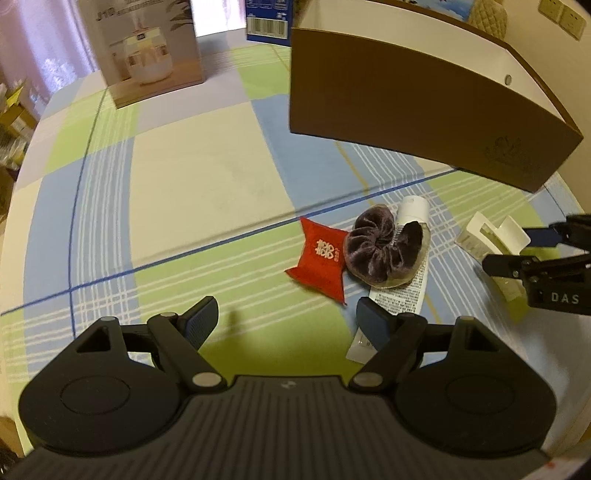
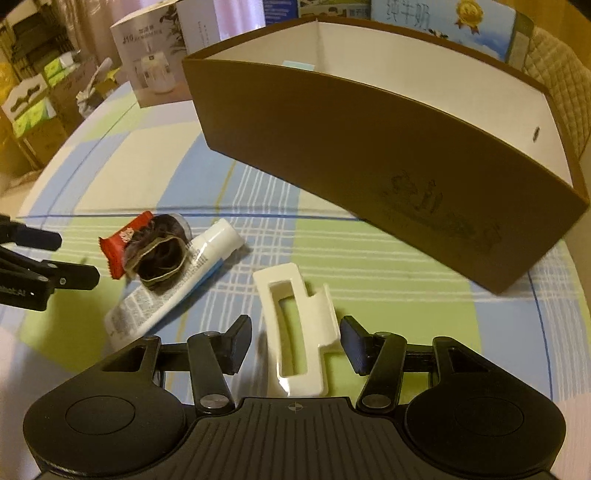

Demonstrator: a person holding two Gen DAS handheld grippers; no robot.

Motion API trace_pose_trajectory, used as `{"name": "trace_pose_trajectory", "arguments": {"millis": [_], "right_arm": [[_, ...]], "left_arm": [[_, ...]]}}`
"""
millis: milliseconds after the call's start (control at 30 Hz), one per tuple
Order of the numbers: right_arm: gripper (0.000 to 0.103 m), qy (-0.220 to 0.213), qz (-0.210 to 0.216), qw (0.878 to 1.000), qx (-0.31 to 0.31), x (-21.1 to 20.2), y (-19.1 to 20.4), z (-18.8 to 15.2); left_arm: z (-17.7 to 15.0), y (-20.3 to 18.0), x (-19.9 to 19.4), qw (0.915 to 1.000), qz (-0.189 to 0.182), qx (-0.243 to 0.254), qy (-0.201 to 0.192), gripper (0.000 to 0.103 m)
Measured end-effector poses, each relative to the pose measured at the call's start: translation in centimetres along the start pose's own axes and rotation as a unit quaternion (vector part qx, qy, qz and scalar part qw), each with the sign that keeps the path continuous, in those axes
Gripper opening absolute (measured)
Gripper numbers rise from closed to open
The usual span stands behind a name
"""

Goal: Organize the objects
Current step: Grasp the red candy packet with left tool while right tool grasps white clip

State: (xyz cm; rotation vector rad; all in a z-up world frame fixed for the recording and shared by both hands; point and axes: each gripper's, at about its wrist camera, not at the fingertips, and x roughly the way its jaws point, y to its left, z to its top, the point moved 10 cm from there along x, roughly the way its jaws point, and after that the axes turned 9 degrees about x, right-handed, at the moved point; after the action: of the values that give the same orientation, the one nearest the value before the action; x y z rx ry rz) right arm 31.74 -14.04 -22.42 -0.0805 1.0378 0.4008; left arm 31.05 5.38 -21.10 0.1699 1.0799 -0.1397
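The white hair claw clip [image 2: 301,332] lies flat on the tablecloth right in between the right gripper [image 2: 295,341] fingers, and the jaws are spread wide, with a visible gap on both sides of the clip, so nothing is pinched. Just to its left there's a little pile: a white tube [image 2: 177,284] lying at a slant, a dark velvet scrunchie [image 1: 380,247] sitting on top of it, and a red packet [image 1: 320,258] touching the scrunchie's far side.

The left gripper [image 1: 286,319] hangs above the cloth near that pile, jaws also wide apart and holding nothing (its right pad sits over the tube's crimped end in the left wrist view, can't tell if it's actually touching).

Behind all this stands a big brown box [image 2: 369,155] with white inner walls, open at the top. The plaid tablecloth [image 1: 184,184] is green, blue and cream. At the table's far edge are 1 beige product box [image 1: 144,48] and a blue carton [image 1: 267,18]. Past the table are stacked cardboard boxes [image 2: 29,107], a quilted chair back [image 2: 565,85] and wall sockets [image 1: 563,16].
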Motion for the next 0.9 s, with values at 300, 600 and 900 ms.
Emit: {"name": "trace_pose_trajectory", "arguments": {"millis": [300, 600, 900], "right_arm": [[0.038, -0.002, -0.03, 0.999, 0.017, -0.2, -3.1, 0.4], [0.038, -0.006, -0.045, 0.998, 0.047, -0.7, -5.3, 0.6], [0.037, -0.008, -0.045, 0.998, 0.044, -0.8, -5.4, 0.3]], "left_arm": [[1.6, -0.4, 2.5, 0.9984, -0.001, 0.057, -0.004, 0.074], [3.2, -1.5, 4.7, 0.9935, -0.018, 0.111, -0.017, 0.052], [2.5, -1.4, 4.2, 0.9958, -0.03, 0.082, -0.024, 0.025]]}}
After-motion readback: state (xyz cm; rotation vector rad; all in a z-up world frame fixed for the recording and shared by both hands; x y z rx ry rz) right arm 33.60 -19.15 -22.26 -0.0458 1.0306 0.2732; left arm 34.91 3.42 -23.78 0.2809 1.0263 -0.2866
